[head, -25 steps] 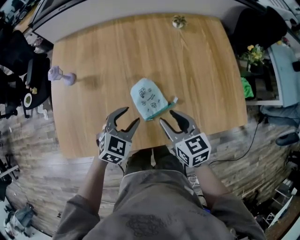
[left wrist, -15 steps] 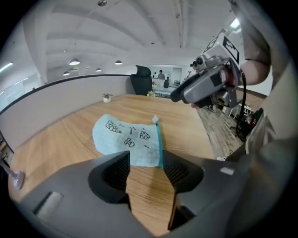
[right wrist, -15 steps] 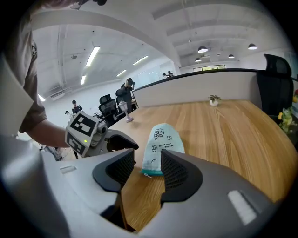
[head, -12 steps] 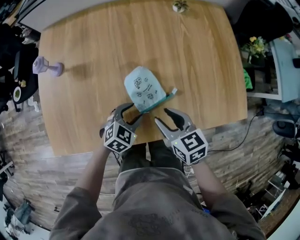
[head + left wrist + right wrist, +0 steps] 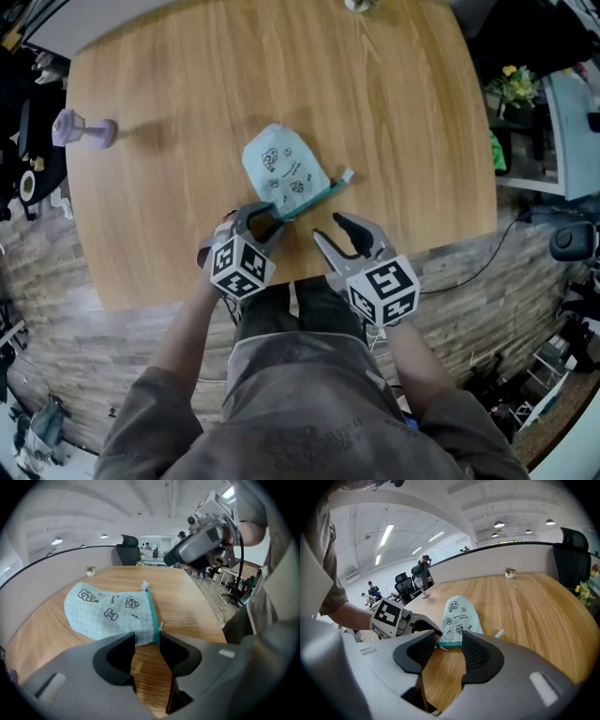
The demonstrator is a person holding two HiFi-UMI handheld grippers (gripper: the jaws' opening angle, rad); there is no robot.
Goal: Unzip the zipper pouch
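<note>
The pale blue zipper pouch (image 5: 281, 169) with small dark prints lies flat on the wooden table (image 5: 403, 112). Its teal zipper edge (image 5: 309, 199) faces me, with a pale tab (image 5: 345, 175) at its right end. My left gripper (image 5: 266, 216) is down at the pouch's near left corner. Its jaws have just been closing, and in the left gripper view (image 5: 146, 641) that corner lies between the tips without the pads pressing it. My right gripper (image 5: 325, 227) stands open and empty just short of the zipper edge (image 5: 450, 644); the pouch (image 5: 458, 616) lies beyond its tips.
A small purple object (image 5: 82, 131) stands at the table's far left. A tiny potted plant (image 5: 356, 5) sits at the far edge. The table's near edge runs right under both grippers. Office chairs (image 5: 129, 550) and desks lie beyond.
Both grippers have sunk toward the table and the pouch. The left one moved forward onto the pouch's near corner and its jaws narrowed. The right one has stayed open.
</note>
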